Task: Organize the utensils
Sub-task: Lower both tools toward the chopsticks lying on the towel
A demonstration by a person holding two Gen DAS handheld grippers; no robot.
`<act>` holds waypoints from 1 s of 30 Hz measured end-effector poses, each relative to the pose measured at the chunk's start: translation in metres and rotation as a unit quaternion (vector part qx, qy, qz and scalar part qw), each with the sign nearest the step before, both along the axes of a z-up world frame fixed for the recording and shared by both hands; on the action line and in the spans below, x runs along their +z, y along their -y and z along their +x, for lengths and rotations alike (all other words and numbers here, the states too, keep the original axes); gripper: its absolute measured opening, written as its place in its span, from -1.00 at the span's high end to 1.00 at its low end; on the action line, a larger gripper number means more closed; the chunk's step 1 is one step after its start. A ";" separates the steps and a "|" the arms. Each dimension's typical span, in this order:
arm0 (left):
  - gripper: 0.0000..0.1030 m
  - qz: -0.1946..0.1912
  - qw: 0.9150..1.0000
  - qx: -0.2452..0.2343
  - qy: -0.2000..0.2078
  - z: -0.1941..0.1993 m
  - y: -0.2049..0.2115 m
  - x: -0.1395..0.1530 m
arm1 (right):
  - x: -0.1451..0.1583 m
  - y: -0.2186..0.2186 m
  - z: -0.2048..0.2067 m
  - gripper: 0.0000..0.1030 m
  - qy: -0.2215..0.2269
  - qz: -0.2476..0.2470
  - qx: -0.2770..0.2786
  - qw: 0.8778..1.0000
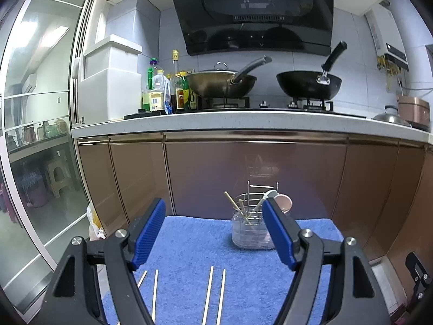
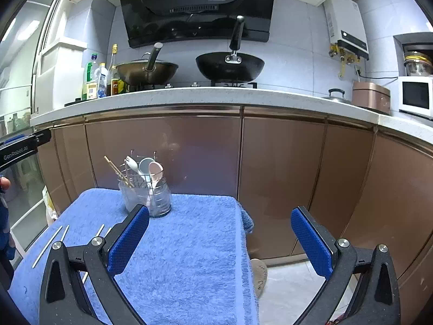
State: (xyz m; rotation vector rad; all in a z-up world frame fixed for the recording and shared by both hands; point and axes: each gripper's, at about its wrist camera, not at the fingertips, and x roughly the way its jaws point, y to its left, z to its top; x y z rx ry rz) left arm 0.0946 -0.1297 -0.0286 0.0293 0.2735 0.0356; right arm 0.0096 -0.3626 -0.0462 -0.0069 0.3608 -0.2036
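Blue towel (image 2: 189, 243) over a small table, back corner bearing 1 clear utensil holder (image 2: 151, 197) with wire rack, already holding chopsticks, spoons and a fork. Left gripper (image 1: 213, 233) and right gripper (image 2: 220, 238), both jaws spread wide and empty, hover above the towel. 4 loose chopsticks (image 1: 215, 295) lie flat near the front edge below the left gripper; risks judged: thin sticks rolling off the pile when pinched, or a clumsy insertion tipping the light holder.
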 end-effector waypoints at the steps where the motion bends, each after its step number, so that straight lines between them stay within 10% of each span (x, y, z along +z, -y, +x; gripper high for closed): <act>1: -0.41 0.001 1.000 0.001 -0.002 0.002 0.002 -0.002 | -0.001 0.000 0.001 -1.00 -0.001 0.001 0.001 1.000; 23: -0.41 0.007 0.999 -0.011 -0.041 0.030 0.005 -0.020 | -0.021 0.007 0.025 -1.00 -0.032 0.020 0.006 0.999; 30: -0.41 -0.016 0.992 -0.015 -0.122 0.052 -0.055 -0.031 | -0.027 -0.019 0.050 -0.89 -0.062 0.049 0.076 0.994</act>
